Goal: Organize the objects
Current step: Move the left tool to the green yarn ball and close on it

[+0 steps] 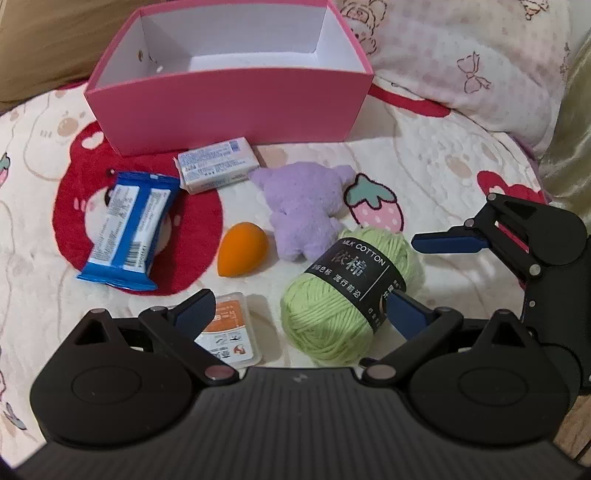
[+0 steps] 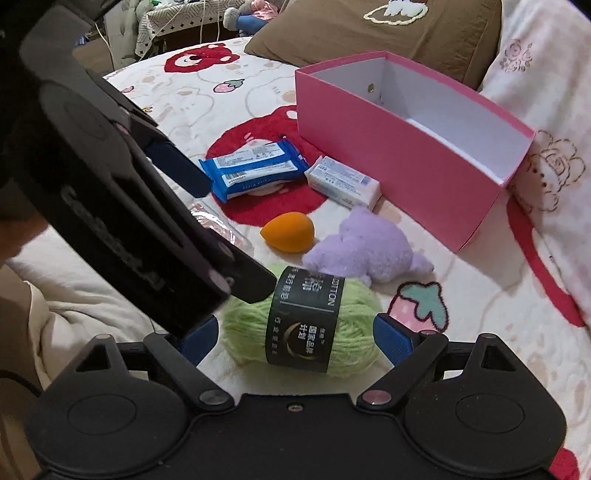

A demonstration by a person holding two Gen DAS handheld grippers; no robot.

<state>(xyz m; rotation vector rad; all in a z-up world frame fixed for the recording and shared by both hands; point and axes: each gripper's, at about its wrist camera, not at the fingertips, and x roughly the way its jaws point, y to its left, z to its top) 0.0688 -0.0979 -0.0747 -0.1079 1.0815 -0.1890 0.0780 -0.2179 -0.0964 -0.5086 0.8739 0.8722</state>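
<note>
We hold our right gripper (image 2: 295,334) tilted down over the bed, its jaws spread wide with the ball of green yarn (image 2: 303,325) lying between the two blue pads; neither pad presses on it, so nothing is gripped. In the left wrist view the same gripper (image 1: 439,245) comes in from the right, just beside the yarn (image 1: 347,291).

Our left gripper (image 1: 295,314) also stands wide open and holds nothing. Its left pad hangs over a small clear plastic case with an orange label (image 1: 232,332), and its right pad sits against the near right side of the yarn's black paper band; whether it touches we cannot tell. In the right wrist view this gripper (image 2: 192,254) crosses the left of the picture and hides part of the yarn.

Just beyond the yarn lies a purple plush toy (image 1: 303,210), and left of that an orange egg-shaped sponge (image 1: 243,249). Farther left, a blue packet (image 1: 129,229) rests on a red bear printed on the blanket (image 1: 424,155). A white wrapped bar (image 1: 218,164) lies near the front wall of the pink box (image 1: 229,107), which stands open at the far side, its white inside bare. A pink pillow (image 1: 461,62) lies to the right of the box, and a brown pillow (image 2: 388,33) behind it.
</note>
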